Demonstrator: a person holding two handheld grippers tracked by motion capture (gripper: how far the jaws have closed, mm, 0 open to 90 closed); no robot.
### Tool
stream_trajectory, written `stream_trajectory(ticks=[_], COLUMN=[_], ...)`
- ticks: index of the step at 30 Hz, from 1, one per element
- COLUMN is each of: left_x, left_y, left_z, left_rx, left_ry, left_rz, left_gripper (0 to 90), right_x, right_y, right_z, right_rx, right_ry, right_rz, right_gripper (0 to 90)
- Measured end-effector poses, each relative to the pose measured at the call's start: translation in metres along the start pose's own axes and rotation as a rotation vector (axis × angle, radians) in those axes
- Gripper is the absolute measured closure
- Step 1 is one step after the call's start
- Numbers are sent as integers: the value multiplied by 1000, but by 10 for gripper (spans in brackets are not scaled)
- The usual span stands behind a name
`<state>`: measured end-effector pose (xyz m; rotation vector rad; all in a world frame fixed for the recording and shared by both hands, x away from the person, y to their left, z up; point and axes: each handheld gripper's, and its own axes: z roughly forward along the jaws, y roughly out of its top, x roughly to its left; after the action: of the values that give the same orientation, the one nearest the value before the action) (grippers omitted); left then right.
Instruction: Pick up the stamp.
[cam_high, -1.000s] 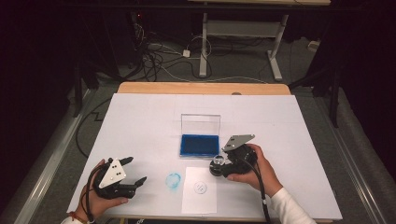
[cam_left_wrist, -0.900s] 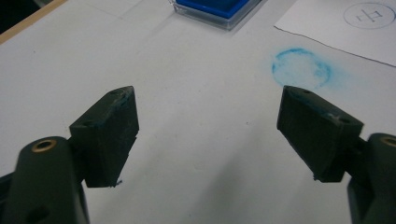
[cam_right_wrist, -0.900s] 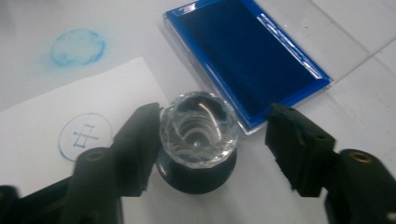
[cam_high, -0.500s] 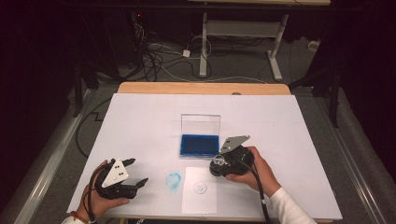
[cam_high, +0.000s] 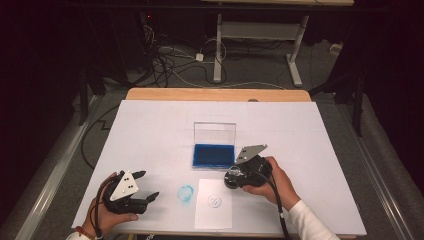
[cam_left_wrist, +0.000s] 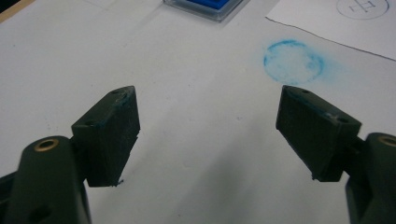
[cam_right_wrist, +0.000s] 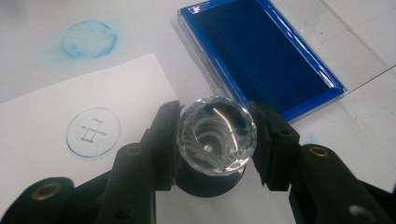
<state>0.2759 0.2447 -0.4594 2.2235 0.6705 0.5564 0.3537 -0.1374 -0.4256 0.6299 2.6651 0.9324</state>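
Observation:
A stamp with a clear faceted knob (cam_right_wrist: 217, 135) and a black base sits between the jaws of my right gripper (cam_right_wrist: 215, 140), which is shut on it. In the high view the stamp (cam_high: 233, 178) is just off the far right corner of a white paper sheet (cam_high: 214, 212), in front of the open blue ink pad (cam_high: 214, 155). The sheet bears a round blue stamp print (cam_right_wrist: 93, 132). My left gripper (cam_high: 149, 185) is near the front left of the table, open with nothing between its fingers (cam_left_wrist: 112, 135).
A blue ring-shaped ink smudge (cam_high: 186, 192) marks the white table top (cam_high: 150, 130) between the two grippers, left of the sheet. The ink pad's clear lid (cam_high: 215, 133) stands up behind it. Cables and desk legs lie on the floor beyond the table.
Almost nothing differs. The left gripper has drifted slightly toward the table's front edge. The right gripper holds the stamp in about the same spot.

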Motion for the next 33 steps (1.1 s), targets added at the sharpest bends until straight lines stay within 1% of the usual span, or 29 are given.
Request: stream_trajectory(ticks=[4,9,11,13,18,23,25,26,27,28,29,33], left_x=[0,0,0,0,-1,-1,-1,0,0,-1,-1,-1], left_y=[0,0,0,0,0,0,0,1,1,1,1,1], left_z=[0,0,1,1,0,0,0,0,0,0,0,1], left_rx=[-3,0,1,3,3,0,0,-4,-3,2,2,5], left_ry=[-5,-6,-5,-4,5,17,15,20,20,12,12,8], left_rz=[-1,3,3,4,12,16,15,24,26,18,19,19], left_gripper=[208,208,208,208,208,208,208,208,208,208,208,208], right_x=[0,1,1,2,3,3,4,4,4,5,6,6], right_y=[0,0,1,1,1,2,3,5,5,6,7,14], right_z=[0,0,0,-1,-3,-8,-10,-12,-12,-13,-14,-20], right_rx=[-6,-14,-16,-25,-29,-51,-56,-69,-69,-72,-75,-101], right_ry=[1,0,-7,-1,-6,-12,-10,-8,-8,-10,-12,-27], right_rz=[2,-9,-8,-14,-17,-21,-20,-21,-21,-20,-28,-38], right_gripper=[567,568,568,568,568,568,569,569,569,569,569,569])
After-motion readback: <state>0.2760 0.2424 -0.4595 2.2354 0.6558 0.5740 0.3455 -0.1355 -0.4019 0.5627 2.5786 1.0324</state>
